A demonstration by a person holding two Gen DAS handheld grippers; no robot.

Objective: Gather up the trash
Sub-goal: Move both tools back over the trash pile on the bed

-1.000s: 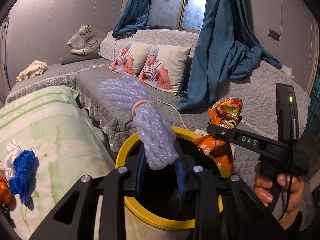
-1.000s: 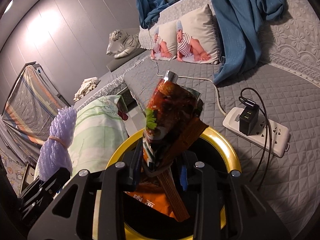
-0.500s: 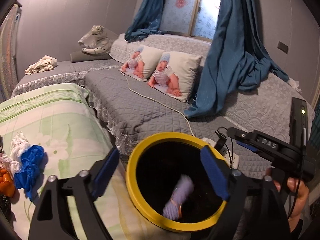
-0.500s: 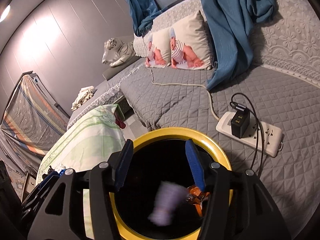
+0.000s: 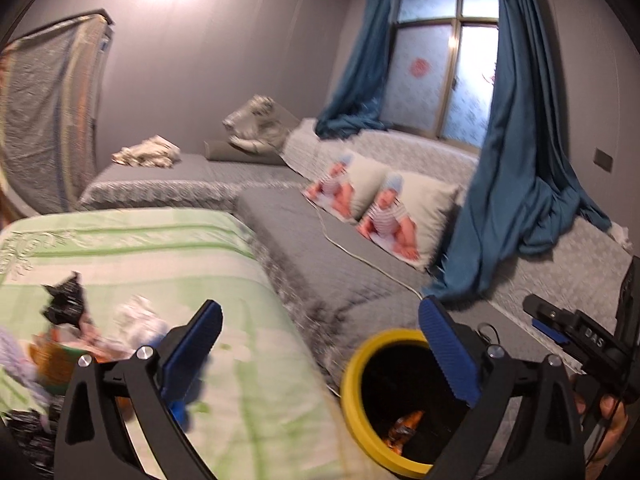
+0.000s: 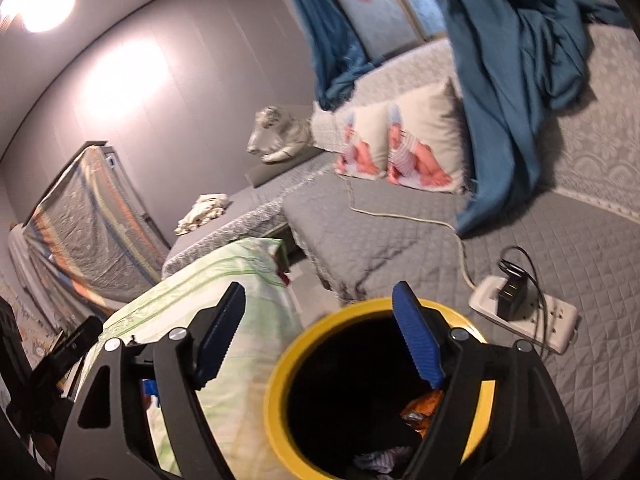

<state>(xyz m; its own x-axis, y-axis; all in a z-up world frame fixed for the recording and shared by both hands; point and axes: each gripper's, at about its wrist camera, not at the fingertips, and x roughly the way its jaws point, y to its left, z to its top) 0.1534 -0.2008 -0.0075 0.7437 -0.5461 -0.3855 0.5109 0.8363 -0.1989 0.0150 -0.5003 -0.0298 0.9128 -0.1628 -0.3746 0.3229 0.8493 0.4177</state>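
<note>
The left gripper is opening its jaws wide, holding nothing. The right gripper is also opening, its jaws empty. An orange wrapper and a purple bundle are lying inside the yellow-rimmed bin, below the right jaws. More trash is sitting blurred on the green cloth, beyond the left gripper's left finger.

surface: green bedspread | on it: crumpled wrappers, blurred
</note>
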